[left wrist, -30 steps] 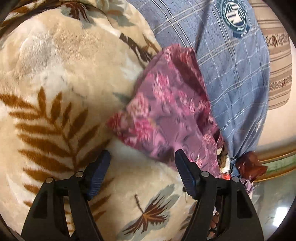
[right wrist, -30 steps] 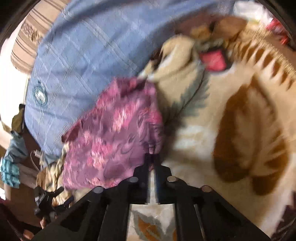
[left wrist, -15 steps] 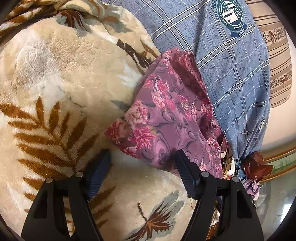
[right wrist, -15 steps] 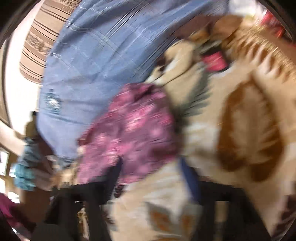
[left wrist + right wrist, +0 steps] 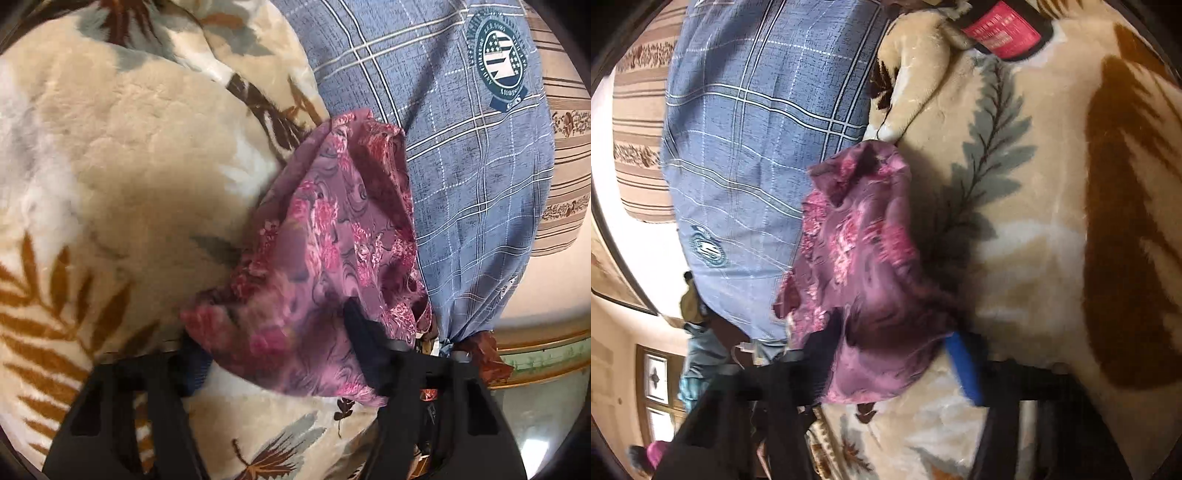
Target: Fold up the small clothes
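The left gripper (image 5: pixel 277 354) stands wide apart, its two dark-padded fingers (image 5: pixel 364 338) set on either side of the near end of one small purple floral garment (image 5: pixel 332 251); the cloth drapes over and between the fingers, hiding part of each tip, and the jaws are not pressed onto it. The right gripper (image 5: pixel 897 354) is likewise spread wide, with one black finger (image 5: pixel 827 343) at the garment's left edge and one with a blue pad at its right edge, the purple cloth (image 5: pixel 864 266) sagging into the gap between them; whether either finger actually bears on the fabric cannot be told because of motion blur. The garment lies bunched in a long, rumpled heap on a plush cream blanket (image 5: pixel 122 177) printed with brown and grey fern leaves, and its far side rests against one blue plaid pillow (image 5: pixel 472 155) that carries a round teal emblem (image 5: pixel 498 70). In the right wrist view the same pillow (image 5: pixel 757 129) and blanket (image 5: pixel 1034 229) appear, the garment lying along the seam where the two meet. One red label (image 5: pixel 1001 29) shows at the blanket's far edge in that view. Beyond the pillow lies a beige striped fabric (image 5: pixel 565 155) with bands of small floral ornament. There is one garment, one pillow, one blanket and two grippers in sight.
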A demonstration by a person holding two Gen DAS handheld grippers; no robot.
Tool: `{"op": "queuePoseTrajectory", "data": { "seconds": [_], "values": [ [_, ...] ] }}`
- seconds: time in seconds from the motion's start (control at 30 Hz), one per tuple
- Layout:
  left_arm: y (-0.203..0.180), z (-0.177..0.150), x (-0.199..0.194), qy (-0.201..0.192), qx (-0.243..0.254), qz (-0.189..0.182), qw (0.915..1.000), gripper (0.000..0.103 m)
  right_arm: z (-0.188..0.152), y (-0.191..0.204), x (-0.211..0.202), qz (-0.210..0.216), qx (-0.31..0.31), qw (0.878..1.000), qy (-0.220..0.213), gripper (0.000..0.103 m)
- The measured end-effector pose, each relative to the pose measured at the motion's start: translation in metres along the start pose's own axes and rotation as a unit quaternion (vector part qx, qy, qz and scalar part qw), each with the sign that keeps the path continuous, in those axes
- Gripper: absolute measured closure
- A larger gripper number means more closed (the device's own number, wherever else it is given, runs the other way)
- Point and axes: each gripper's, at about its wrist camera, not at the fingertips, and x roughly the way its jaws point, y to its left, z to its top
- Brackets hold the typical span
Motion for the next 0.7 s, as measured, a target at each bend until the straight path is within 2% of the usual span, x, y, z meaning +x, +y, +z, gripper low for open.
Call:
{"op": "queuePoseTrajectory", "data": {
  "seconds": [0.03,0.1,0.13,0.2,0.3,0.4,0.47,0.5,0.53,0.57,0.6,0.67,0.7],
  "values": [
    [0.002,0.000,0.003,0.008,-0.005,-0.002,1.0000,0.088,0.001,0.001,0.001,-0.001,-0.005,1.000,-0.005,0.083],
    [0.006,0.003,0.001,0.012,-0.019,-0.016,0.9996,0.094,0.001,0.002,0.003,-0.013,-0.017,1.000,-0.005,0.093],
    [0.005,0.005,-0.007,0.003,-0.018,-0.016,0.9997,0.096,0.000,0.003,0.002,-0.012,-0.021,1.000,-0.005,0.094],
    [-0.001,0.006,-0.027,-0.009,-0.008,-0.027,0.9996,0.097,-0.002,0.016,-0.011,-0.016,-0.046,0.999,-0.009,0.095],
    [-0.017,-0.013,-0.069,-0.019,0.021,-0.024,0.9993,0.097,-0.017,0.041,-0.039,-0.031,-0.083,0.996,-0.004,0.096],
    [-0.012,-0.048,-0.123,-0.023,0.037,-0.032,0.9985,0.097,-0.060,0.065,-0.078,-0.046,-0.131,0.990,-0.001,0.096],
    [0.006,-0.080,-0.154,-0.031,0.048,-0.020,0.9982,0.097,-0.099,0.067,-0.105,-0.048,-0.150,0.988,-0.002,0.096],
    [0.018,-0.092,-0.156,-0.031,0.043,-0.005,0.9986,0.097,-0.120,0.064,-0.113,-0.054,-0.158,0.986,0.001,0.096],
    [0.036,-0.105,-0.152,-0.019,0.037,0.025,0.9988,0.097,-0.137,0.055,-0.116,-0.063,-0.157,0.986,0.010,0.096],
    [0.056,-0.115,-0.141,-0.004,0.022,0.050,0.9985,0.097,-0.155,0.039,-0.110,-0.087,-0.148,0.985,0.029,0.095],
    [0.075,-0.122,-0.130,0.008,-0.001,0.059,0.9982,0.097,-0.163,0.026,-0.102,-0.111,-0.142,0.983,0.044,0.095],
    [0.103,-0.129,-0.119,0.007,-0.034,0.042,0.9985,0.094,-0.174,-0.008,-0.087,-0.144,-0.098,0.982,0.067,0.090],
    [0.107,-0.130,-0.120,-0.008,-0.028,0.032,0.9991,0.091,-0.177,-0.018,-0.087,-0.144,-0.078,0.984,0.068,0.083]
  ]
}}
